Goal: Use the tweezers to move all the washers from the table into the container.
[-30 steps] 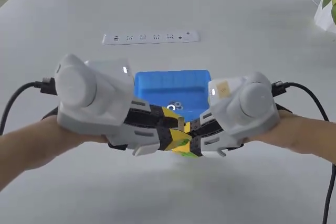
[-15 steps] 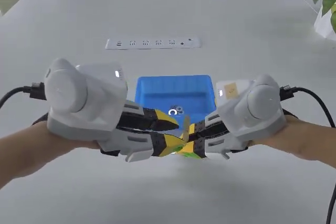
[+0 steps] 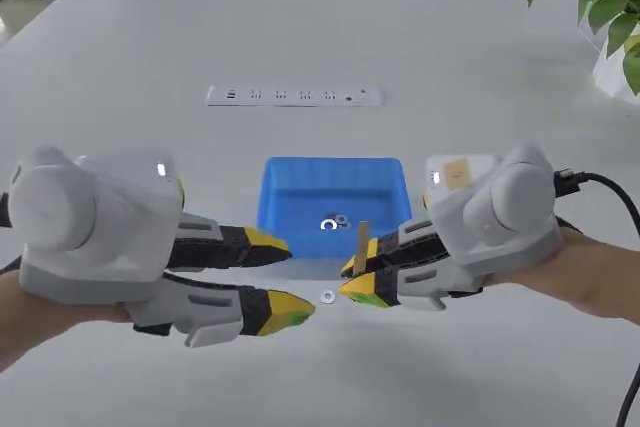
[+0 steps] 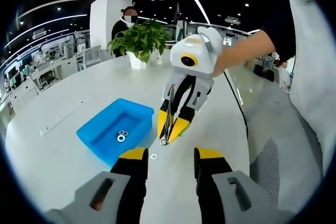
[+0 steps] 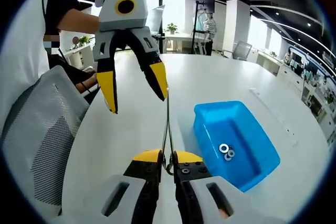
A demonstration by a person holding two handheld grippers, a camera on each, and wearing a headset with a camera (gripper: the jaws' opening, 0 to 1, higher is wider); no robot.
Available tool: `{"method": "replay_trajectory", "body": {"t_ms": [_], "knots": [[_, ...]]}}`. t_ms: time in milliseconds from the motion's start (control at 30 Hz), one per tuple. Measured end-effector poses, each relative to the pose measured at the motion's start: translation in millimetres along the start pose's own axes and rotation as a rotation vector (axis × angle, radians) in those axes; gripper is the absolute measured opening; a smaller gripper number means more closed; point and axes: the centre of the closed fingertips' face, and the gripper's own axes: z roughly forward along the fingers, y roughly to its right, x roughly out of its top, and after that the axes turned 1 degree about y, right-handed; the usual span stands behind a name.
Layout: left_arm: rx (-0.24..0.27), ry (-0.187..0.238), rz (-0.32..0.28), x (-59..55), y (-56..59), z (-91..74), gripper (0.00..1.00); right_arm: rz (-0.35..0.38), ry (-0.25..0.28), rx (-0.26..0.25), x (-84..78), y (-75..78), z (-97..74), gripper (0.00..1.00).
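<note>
We're clamping the right gripper (image 3: 352,284) on the tweezers (image 3: 361,243); left gripper (image 3: 296,277) is gaping, empty. One washer (image 3: 328,296) is lying on the table (image 3: 450,57), just beside the blue container (image 3: 292,173). Prob. light, thin, slick; best pinching rim thru hole.

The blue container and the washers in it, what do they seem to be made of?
The container looks like moulded plastic: uniform bright blue, with smooth walls and a soft sheen. The washers look like metal, probably steel: they are silvery and reflective, though too small to be sure.
</note>
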Motion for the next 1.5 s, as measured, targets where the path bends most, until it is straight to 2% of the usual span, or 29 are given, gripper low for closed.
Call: {"method": "replay_trajectory", "body": {"t_ms": [167,367,567,667,800,967,1167,1300,1500], "knots": [[0.000,-0.012,-0.028,-7.5,7.6,-11.5,0.54,-0.013,0.012,-0.010,11.5,2.7,-6.0,0.09],[0.035,0.001,-0.056,-11.9,6.8,-22.7,0.65,-0.014,0.038,-0.035,26.6,12.1,-15.3,0.09],[0.048,0.015,-0.083,-16.8,8.7,-26.7,0.67,-0.019,0.058,-0.058,40.6,22.6,-20.4,0.09],[0.097,0.022,-0.074,-19.7,0.2,-31.3,0.67,-0.034,0.061,-0.067,47.1,30.1,-22.7,0.09],[0.131,0.063,-0.117,-18.3,-7.2,-36.3,0.71,-0.025,0.077,-0.095,54.7,48.3,-22.0,0.09],[0.142,0.042,-0.117,-30.7,-1.0,-34.1,0.87,-0.018,0.083,-0.117,55.1,68.6,-13.8,0.09],[0.159,0.044,-0.184,-41.0,2.0,-34.6,0.91,-0.006,0.073,-0.126,47.8,86.7,-1.9,0.09],[0.181,0.049,-0.191,-42.8,3.1,-34.7,0.99,0.005,0.055,-0.130,36.7,97.2,6.0,0.09],[0.194,0.045,-0.219,-44.8,0.9,-34.9,0.99,0.037,0.039,-0.142,19.9,111.3,14.9,0.10]]}}
